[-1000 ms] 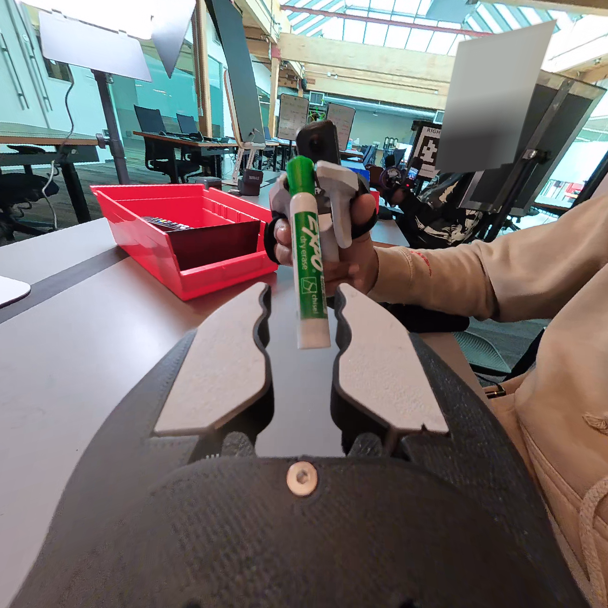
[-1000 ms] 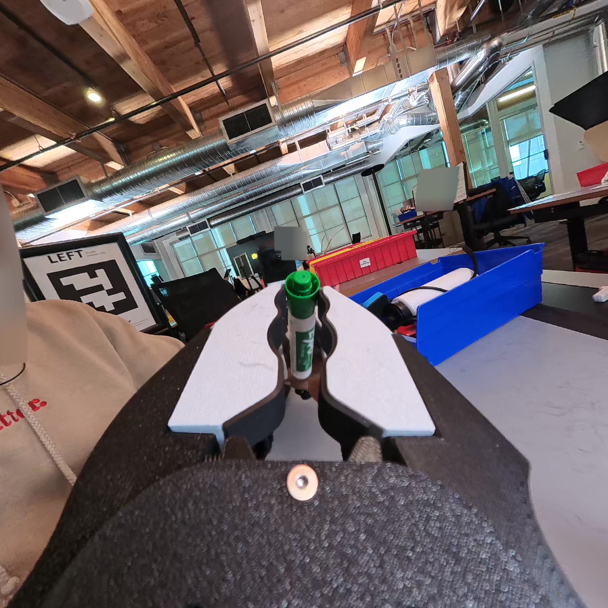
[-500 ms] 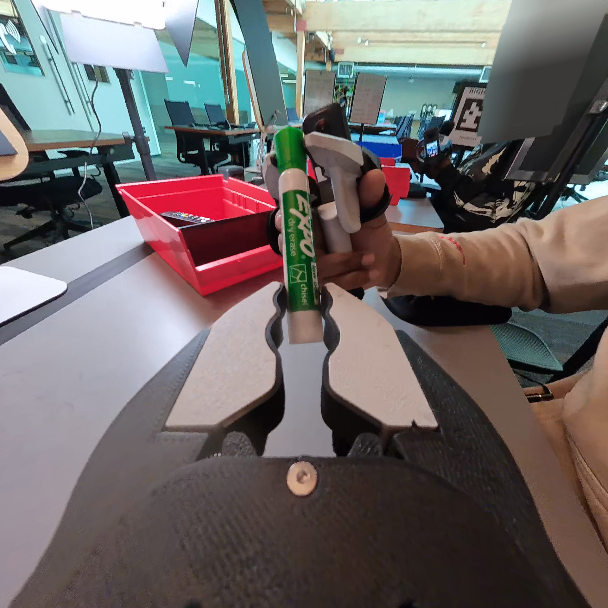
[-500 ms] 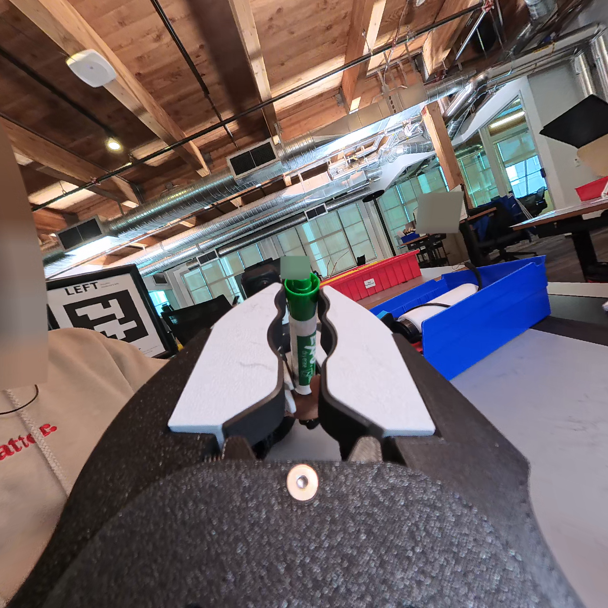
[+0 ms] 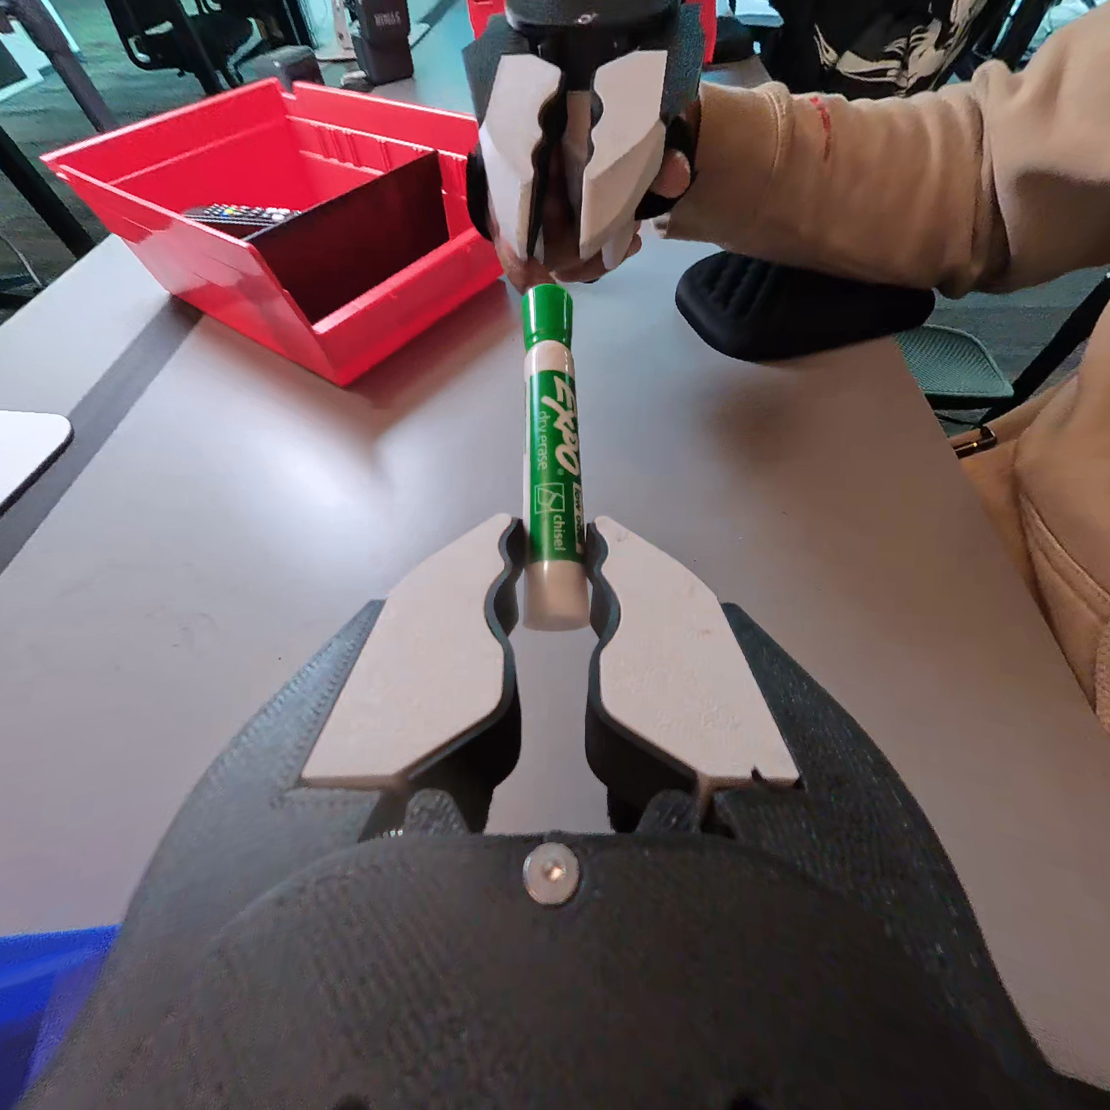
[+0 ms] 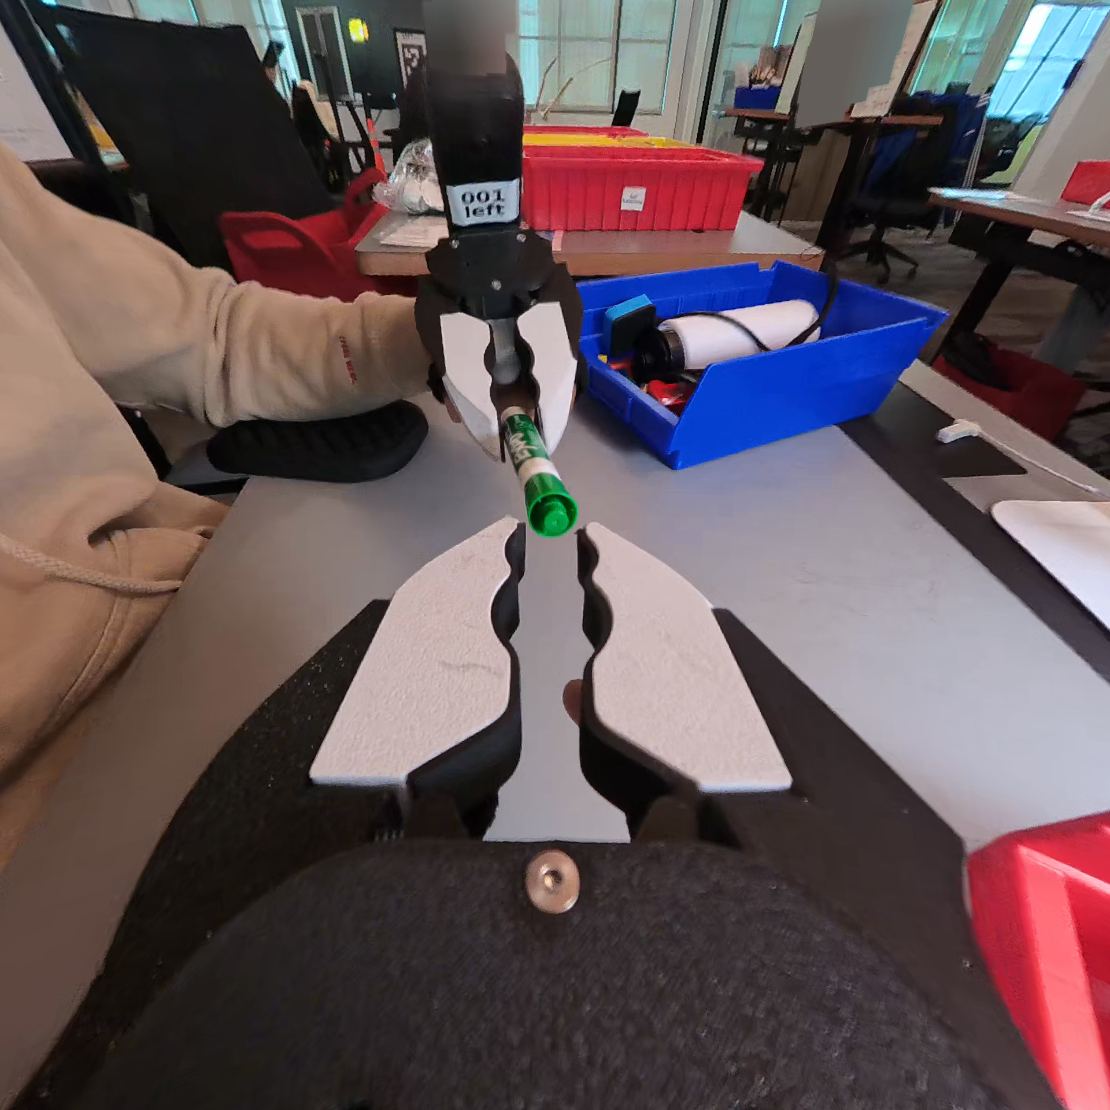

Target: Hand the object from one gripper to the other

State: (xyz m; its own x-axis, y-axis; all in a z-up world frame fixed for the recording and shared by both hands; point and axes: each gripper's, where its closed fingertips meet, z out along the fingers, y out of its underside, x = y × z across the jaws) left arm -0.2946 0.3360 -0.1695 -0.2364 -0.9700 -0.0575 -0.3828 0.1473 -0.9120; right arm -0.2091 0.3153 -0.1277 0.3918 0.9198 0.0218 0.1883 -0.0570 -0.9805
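A green-and-white marker [image 5: 551, 444] is held by its white rear end in my left gripper [image 5: 552, 531], which is shut on it. The green cap points forward, over the grey table [image 5: 240, 540], toward my right gripper [image 5: 567, 252], which faces it, open and empty, just off the cap. In the right wrist view my right gripper [image 6: 549, 534] has its jaws apart with nothing between them. The marker's cap [image 6: 549, 516] sits just in front of its tips. The left gripper [image 6: 518, 441] holds the marker's far end.
A red bin [image 5: 252, 180] with a remote control inside stands at the far left in the left wrist view. A blue bin [image 6: 811, 384] with several items stands at the right in the right wrist view. A black chair armrest [image 5: 799, 306] lies at the table edge. Some 11 cm of space lies between my two pairs of fingers.
The marker passed from my right gripper to my left. The left closed on its white end, the right let go and drew back. Both grippers tilted down toward the table.
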